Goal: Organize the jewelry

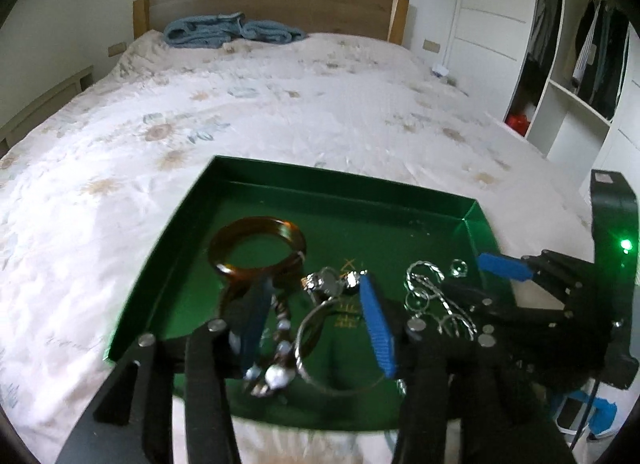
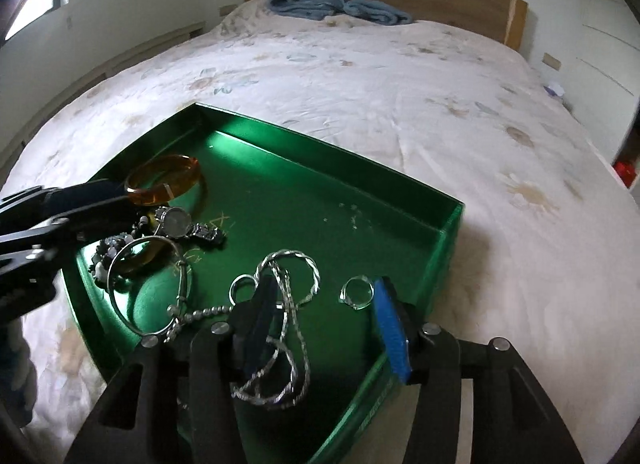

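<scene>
A green tray lies on the bed and holds jewelry. An amber bangle lies at its left. A small watch, a thin silver bangle, a bead bracelet, silver chains and a ring lie around it. My left gripper is open low over the watch and bangles. My right gripper is open over the chains and ring.
The bed has a white floral cover, a wooden headboard and a folded blue blanket at the far end. An open wardrobe stands on the right. A low bedside shelf is on the left.
</scene>
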The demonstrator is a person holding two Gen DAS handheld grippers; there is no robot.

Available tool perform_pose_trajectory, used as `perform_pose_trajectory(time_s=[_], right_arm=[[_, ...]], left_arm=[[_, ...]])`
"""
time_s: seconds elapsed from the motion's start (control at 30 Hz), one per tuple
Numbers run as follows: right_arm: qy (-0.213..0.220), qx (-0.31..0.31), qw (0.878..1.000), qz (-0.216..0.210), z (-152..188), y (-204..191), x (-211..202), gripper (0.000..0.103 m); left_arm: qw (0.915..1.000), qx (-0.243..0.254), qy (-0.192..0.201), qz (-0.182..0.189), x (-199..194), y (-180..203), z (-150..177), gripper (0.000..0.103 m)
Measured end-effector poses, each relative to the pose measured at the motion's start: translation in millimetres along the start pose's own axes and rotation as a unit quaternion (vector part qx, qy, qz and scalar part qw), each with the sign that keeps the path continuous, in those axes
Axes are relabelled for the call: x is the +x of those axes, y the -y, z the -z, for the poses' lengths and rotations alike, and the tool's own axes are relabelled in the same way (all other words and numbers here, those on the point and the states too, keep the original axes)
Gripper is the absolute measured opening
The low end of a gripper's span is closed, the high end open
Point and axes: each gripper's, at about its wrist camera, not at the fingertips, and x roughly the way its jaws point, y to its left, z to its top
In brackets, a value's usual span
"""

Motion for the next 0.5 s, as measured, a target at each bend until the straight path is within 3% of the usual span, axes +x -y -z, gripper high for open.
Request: perform_pose_trajectory(time_s=[0.5], right_arm=[[0.061,0.03,0.997,0.032,34,-33,-94,0.071]], left_arm=[[0.9957,-0.007,0.088,-0.028,-107,-21,44,0.046]])
